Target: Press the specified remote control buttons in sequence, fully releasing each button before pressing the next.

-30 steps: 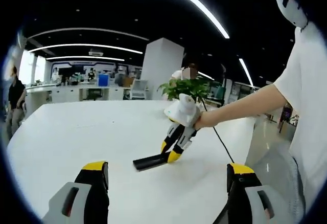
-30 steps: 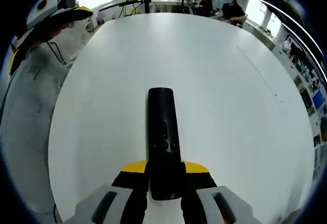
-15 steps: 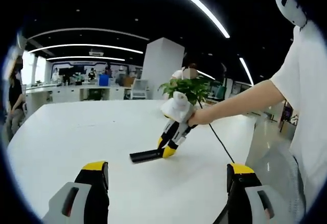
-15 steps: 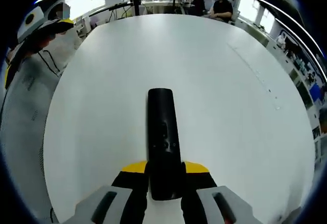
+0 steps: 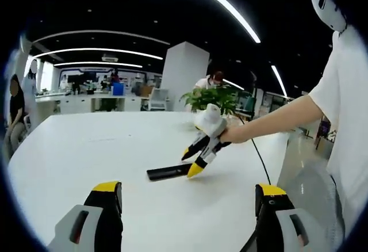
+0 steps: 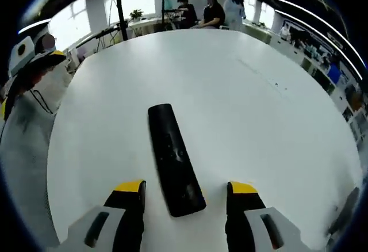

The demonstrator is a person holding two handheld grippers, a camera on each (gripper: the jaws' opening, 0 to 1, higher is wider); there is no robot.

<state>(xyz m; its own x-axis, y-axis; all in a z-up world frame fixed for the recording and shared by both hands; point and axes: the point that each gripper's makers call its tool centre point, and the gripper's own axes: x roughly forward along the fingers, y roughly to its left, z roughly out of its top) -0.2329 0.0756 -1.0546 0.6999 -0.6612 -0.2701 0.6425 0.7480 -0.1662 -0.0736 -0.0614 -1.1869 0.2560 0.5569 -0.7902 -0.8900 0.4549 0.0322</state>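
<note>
Black and flat, the remote control (image 5: 168, 172) is seen lying on the white table (image 5: 86, 154) in the left gripper view, with the right tool (image 5: 194, 160) spread just above its near end. The left tool (image 5: 187, 206) is held spread, well short of it.

In the right gripper view, the remote control (image 6: 172, 158) is framed between the right tool's (image 6: 187, 191) parted jaws, untouched.

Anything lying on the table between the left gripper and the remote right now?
Nothing: in the left gripper view, bare white table runs from the left gripper to the remote. The open right gripper sits at the remote's far end.
</note>
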